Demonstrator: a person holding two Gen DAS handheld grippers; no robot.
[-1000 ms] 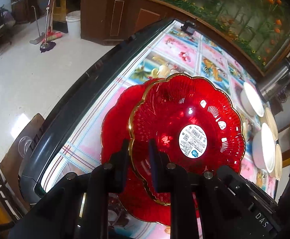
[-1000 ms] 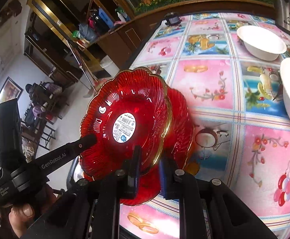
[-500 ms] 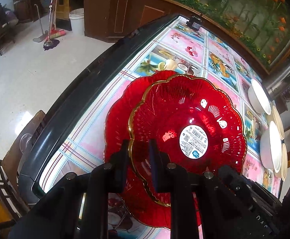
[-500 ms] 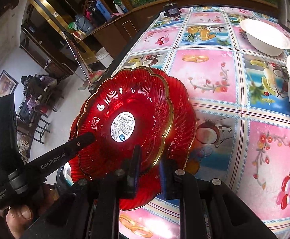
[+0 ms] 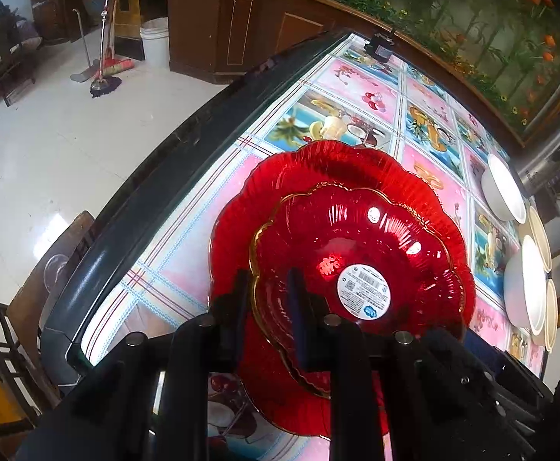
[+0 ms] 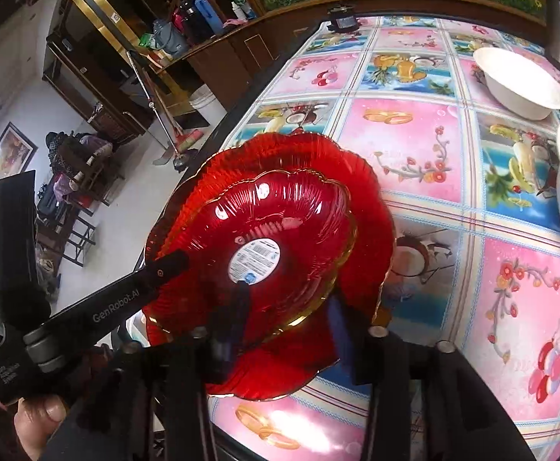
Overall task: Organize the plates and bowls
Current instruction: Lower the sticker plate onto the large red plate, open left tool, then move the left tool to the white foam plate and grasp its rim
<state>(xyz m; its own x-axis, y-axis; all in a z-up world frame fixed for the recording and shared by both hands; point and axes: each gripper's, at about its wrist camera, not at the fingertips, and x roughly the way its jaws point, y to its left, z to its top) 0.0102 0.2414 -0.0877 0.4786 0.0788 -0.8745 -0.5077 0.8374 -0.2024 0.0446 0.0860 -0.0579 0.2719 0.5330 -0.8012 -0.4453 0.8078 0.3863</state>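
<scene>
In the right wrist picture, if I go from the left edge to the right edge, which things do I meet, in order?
Left gripper → small red plate with the sticker → large red plate beneath it → white bowls at the right edge, all on the patterned tablecloth.

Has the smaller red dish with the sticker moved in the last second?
Yes. The sticker dish has dropped and tipped flatter, settling toward the big red plate lying on the table; that plate stayed put on the patterned tablecloth.
</scene>
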